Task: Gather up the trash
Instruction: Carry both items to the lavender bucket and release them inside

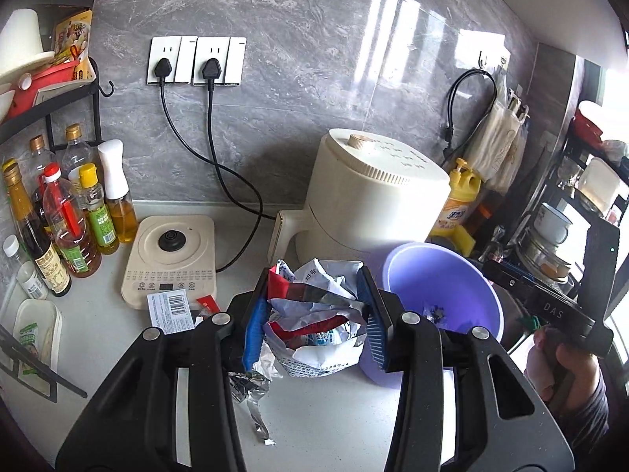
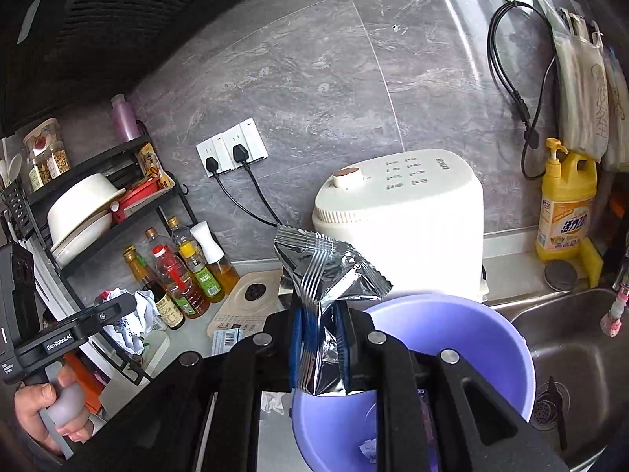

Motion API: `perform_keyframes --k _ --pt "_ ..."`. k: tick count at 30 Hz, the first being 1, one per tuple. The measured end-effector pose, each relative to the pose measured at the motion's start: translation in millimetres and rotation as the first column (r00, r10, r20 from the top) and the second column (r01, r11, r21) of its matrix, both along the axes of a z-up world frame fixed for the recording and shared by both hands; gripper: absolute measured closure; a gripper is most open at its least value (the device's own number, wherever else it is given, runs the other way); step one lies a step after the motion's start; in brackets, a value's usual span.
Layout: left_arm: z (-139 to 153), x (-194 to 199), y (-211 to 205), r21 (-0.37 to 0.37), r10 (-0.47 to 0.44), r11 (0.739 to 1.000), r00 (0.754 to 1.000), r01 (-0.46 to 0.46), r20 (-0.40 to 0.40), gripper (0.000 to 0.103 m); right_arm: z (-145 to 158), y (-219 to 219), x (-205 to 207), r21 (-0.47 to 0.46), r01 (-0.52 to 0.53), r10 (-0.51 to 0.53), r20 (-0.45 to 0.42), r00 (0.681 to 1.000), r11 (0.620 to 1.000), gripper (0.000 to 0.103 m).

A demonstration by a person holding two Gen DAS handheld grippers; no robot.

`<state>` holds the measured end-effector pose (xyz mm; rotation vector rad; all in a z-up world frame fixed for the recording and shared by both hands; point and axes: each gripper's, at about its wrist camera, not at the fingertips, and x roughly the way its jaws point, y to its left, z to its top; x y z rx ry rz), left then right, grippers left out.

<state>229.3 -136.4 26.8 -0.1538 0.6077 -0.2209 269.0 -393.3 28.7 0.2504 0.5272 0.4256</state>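
Observation:
My left gripper [image 1: 312, 306] is shut on a crumpled white, red and silver snack bag [image 1: 318, 314] and holds it just left of the purple bin [image 1: 464, 291]. A scrap of silver foil [image 1: 251, 393] lies on the counter below it. My right gripper [image 2: 320, 338] is shut on a silver foil wrapper [image 2: 326, 275] and holds it above the near left rim of the purple bin [image 2: 491, 338]. Small scraps lie inside the bin. A barcode label [image 1: 171, 308] and a red scrap [image 1: 208, 303] lie by the kettle base.
A cream appliance [image 1: 373, 200] stands behind the bin. A kettle base [image 1: 171, 255] and several oil bottles [image 1: 74, 220] stand at left under a black shelf rack [image 2: 98, 212]. A yellow detergent bottle [image 2: 566, 204] and a steel sink [image 2: 570, 338] are at right.

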Motion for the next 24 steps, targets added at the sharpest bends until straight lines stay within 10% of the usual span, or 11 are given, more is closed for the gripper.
perform_keyframes --k 4,20,24 --pt "-4 0 -8 0.002 -0.035 0.999 0.999 0.035 -0.011 0.060 -16 -18 -4 -0.018 0.111 -0.112 -0.047 0.993 0.994 0.035" --pt "-6 35 -118 -0.024 -0.345 0.938 0.939 0.345 -0.011 0.056 -35 -72 -48 -0.046 0.279 -0.282 -0.086 0.956 0.959 0.031" --pt "-2 37 -136 -0.037 -0.386 0.921 0.922 0.387 0.026 0.019 -37 -91 -62 -0.048 0.335 -0.338 -0.097 0.936 0.941 0.031"
